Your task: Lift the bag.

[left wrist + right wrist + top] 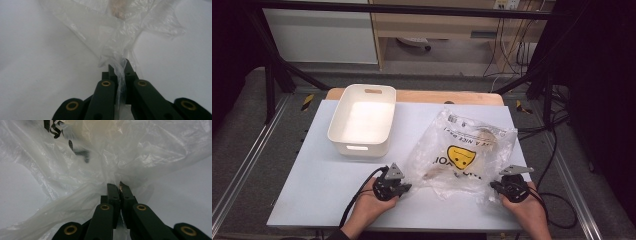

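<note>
- 1 clear plastic bag on the worktop, 1 white bin beside it.
- 2 grippers: left gripper jaws pinching the bag's edge, right gripper jaws pinching its other corner.

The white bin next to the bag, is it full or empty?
Empty. The white bin stands upright on the table with its bare white floor showing in the high view, and the plastic bag lies outside it.

A pale grey rectangular table carries a white rectangular plastic bin near its far left corner and a crumpled clear plastic bag with a yellow face print toward its right edge.
</note>
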A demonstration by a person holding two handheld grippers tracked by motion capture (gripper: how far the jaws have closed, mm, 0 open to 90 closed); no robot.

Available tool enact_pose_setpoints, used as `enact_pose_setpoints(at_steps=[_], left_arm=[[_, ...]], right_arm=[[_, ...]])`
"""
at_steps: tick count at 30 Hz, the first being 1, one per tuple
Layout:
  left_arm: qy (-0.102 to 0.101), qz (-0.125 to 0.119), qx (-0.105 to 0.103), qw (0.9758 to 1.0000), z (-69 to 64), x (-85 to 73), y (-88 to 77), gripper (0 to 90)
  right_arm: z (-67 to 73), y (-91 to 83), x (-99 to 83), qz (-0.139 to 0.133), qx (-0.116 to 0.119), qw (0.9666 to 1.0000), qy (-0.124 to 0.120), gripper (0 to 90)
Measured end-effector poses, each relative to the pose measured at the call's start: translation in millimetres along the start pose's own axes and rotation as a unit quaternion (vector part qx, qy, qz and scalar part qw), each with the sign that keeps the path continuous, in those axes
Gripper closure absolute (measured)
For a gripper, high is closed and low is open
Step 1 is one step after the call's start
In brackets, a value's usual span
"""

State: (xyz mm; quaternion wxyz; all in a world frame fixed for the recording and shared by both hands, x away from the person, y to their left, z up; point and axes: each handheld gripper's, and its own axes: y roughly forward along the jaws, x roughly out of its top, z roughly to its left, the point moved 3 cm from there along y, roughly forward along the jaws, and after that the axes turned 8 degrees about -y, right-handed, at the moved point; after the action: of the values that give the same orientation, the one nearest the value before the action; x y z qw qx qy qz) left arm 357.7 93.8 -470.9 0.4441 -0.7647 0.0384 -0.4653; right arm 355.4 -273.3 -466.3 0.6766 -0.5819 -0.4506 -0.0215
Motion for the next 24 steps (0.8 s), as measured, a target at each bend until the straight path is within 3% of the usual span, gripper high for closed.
enact_pose_setpoints(at_steps=[4, 7, 15, 19, 22, 24], left_arm=[[0.005, 0.002, 0.008, 1.0, -2.0, -2.6, -2.3, 89.9], [0.003, 0.002, 0.011, 0.9999, 2.4, -2.4, -3.2, 89.9], [0.001, -0.003, 0.015, 0.9999, 6.7, -2.6, -3.3, 89.9], [0.001, -0.004, 0.015, 0.9999, 7.1, -2.5, -3.2, 89.9], [0.001, -0.003, 0.015, 0.9999, 7.4, -2.5, -3.1, 89.9], [0.001, -0.004, 0.015, 0.9999, 7.5, -2.4, -3.0, 89.9]], right_arm=[[1.6, -1.0, -0.6, -0.006, 0.001, 1.0, 0.0, 88.2], [3.5, -3.2, -1.2, -0.016, 0.001, 0.9999, 0.0, 79.3], [5.3, -9.0, -3.4, -0.031, -0.01, 0.9993, 0.018, 40.6], [5.4, -9.7, -6.1, -0.033, -0.032, 0.9988, 0.017, 17.7], [4.2, -10.9, -11.0, -0.032, -0.039, 0.9985, 0.02, 10.3], [4.0, -9.7, -14.8, -0.027, -0.031, 0.9987, 0.029, 9.4]])
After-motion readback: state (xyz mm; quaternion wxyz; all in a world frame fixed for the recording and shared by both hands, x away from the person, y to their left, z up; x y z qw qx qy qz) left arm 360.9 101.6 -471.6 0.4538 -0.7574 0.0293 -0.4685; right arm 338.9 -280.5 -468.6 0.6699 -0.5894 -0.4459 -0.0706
